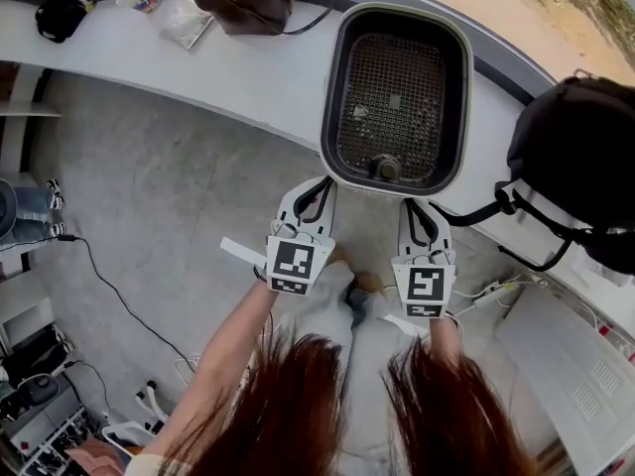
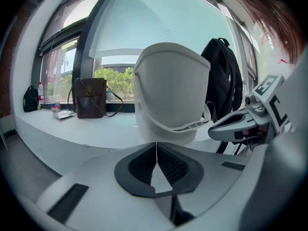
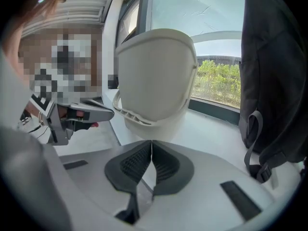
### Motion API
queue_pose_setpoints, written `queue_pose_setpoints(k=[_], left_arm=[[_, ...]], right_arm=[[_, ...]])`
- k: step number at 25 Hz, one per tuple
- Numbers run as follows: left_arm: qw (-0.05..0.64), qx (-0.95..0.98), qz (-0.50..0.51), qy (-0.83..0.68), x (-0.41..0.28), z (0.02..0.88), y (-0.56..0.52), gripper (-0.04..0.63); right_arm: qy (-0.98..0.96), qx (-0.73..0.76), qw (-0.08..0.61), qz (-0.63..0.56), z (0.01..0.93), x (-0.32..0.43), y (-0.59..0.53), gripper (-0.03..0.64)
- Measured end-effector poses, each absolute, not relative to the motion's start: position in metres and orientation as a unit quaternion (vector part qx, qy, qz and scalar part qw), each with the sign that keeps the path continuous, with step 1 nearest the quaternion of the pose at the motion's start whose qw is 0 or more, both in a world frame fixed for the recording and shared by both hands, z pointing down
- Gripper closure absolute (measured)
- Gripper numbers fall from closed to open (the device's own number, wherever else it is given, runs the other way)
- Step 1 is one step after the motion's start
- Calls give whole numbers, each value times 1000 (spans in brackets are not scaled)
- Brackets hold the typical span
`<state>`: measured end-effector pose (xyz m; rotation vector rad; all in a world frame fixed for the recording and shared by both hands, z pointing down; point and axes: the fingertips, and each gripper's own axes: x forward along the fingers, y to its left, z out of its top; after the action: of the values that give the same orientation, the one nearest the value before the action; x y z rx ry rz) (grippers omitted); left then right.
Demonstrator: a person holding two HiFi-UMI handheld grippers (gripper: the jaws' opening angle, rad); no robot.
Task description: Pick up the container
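Both grippers are clenched on nothing. From the head view, the left gripper and right gripper sit just short of the white container on the counter. Its long axis runs away from the person, and neither gripper looks nearer. Only this view shows its mesh floor. The left gripper view shows closed pads facing its blank outer wall. The right gripper view shows the same, with a black backpack alongside.

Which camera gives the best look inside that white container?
The head view: it looks straight down into the container, showing the mesh at its bottom. Both gripper views show only its white outside, from the side.
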<state>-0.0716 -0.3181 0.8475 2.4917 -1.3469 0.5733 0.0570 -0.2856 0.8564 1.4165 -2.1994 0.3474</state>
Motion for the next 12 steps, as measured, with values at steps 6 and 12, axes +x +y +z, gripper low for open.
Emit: queue_pose_setpoints(k=[6,12], left_arm=[[113,865,198,-447,-63,860,-325,577],[102,867,194,-449,-61,866,-334,577]], right_arm=[[-806,527,246,112,862,64,-298,592],[-807,530,241,98,862,66,-308,592]])
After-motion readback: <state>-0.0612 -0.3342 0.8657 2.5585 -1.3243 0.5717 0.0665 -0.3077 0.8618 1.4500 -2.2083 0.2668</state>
